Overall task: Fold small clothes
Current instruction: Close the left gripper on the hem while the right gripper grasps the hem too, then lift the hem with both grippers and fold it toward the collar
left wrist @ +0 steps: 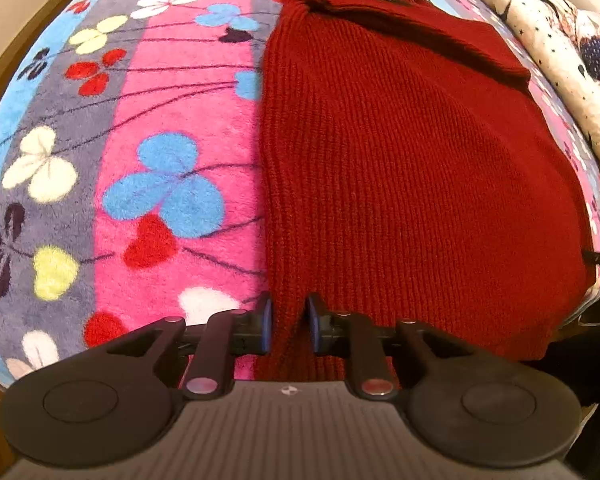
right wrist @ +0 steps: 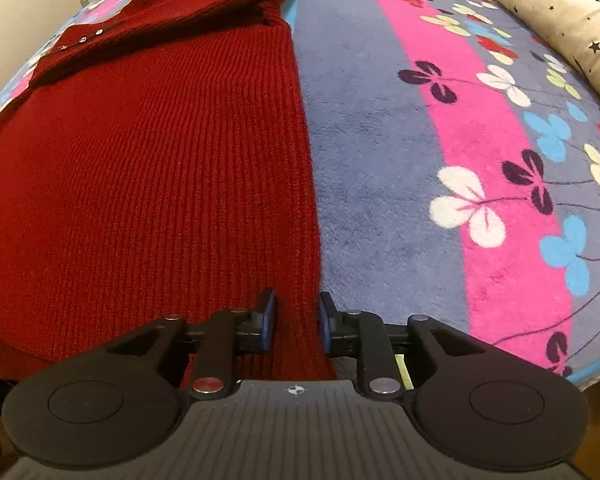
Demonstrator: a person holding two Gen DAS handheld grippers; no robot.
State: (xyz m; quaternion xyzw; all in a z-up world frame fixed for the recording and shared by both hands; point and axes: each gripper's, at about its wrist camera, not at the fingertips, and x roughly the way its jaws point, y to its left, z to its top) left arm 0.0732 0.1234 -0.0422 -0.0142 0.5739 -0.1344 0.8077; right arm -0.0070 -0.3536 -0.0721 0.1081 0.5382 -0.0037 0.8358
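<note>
A dark red knitted sweater lies flat on a flowered fleece blanket, its collar with small buttons at the far end and its sleeves folded in. My left gripper is shut on the near left corner of the sweater's hem; a pinch of red knit sits between its fingers. In the right wrist view the same sweater fills the left half. My right gripper is shut on the near right corner of the hem, on the blanket.
A cream star-printed quilt lies bunched along the blanket's far right side; it also shows in the right wrist view. The bed's near edge runs just under both grippers. A pale wall stands at the left.
</note>
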